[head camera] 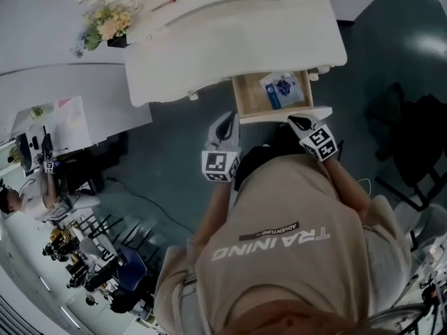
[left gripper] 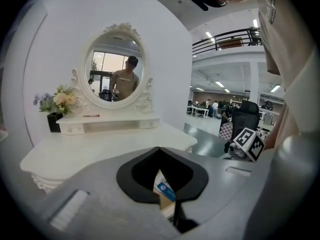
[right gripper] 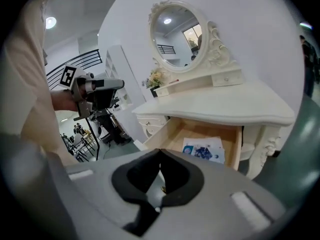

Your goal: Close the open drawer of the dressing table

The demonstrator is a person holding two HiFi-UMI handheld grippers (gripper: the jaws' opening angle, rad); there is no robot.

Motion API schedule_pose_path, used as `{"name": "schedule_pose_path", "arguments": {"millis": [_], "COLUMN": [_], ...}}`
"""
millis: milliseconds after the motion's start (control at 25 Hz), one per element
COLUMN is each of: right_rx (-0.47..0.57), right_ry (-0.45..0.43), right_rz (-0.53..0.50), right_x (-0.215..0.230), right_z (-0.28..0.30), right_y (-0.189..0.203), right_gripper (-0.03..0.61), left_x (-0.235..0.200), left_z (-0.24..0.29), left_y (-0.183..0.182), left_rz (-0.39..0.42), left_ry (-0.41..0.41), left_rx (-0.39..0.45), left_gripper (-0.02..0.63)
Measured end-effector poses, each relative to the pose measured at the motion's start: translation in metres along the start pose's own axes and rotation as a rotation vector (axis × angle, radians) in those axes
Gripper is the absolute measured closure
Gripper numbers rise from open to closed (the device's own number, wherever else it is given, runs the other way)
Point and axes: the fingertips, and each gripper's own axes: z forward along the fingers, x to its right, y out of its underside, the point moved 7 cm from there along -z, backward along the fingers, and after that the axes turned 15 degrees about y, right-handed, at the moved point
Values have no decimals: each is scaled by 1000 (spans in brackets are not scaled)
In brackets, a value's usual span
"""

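Note:
The white dressing table [head camera: 209, 40] stands ahead with its wooden drawer [head camera: 251, 98] pulled open under the right part of the top. A blue and white packet [head camera: 281, 89] lies inside it, and the right gripper view shows the same drawer [right gripper: 172, 131] and packet [right gripper: 204, 150]. My left gripper [head camera: 227, 117] is shut and empty, just left of the drawer's white front panel [head camera: 272, 116]. My right gripper [head camera: 299, 121] is also shut and empty, at the right end of that panel; I cannot tell if it touches. In their own views the left gripper [left gripper: 160, 149] and right gripper [right gripper: 160, 151] point at the drawer.
An oval mirror [left gripper: 116, 69] and a shelf with small drawers stand at the table's back, with a flower vase [head camera: 105, 26] at its left and a red stick [head camera: 164, 5] on the shelf. A dark chair [head camera: 412, 138] stands at the right. Desks fill the far left.

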Motion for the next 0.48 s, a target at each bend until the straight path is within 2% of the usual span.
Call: {"name": "schedule_pose_path", "arguments": {"millis": [280, 480], "right_rx": [-262, -340], "right_ry": [3, 34], "right_rz": [137, 199], "right_x": [5, 0], "right_z": [-1, 14], "right_y": [63, 81], "right_gripper": [575, 575], "left_x": [-3, -6], "left_z": [48, 60], "left_y": [-2, -11], "left_rz": [26, 45], "left_ry": [161, 249], "left_rx": [-61, -59], "left_gripper": [614, 614]}}
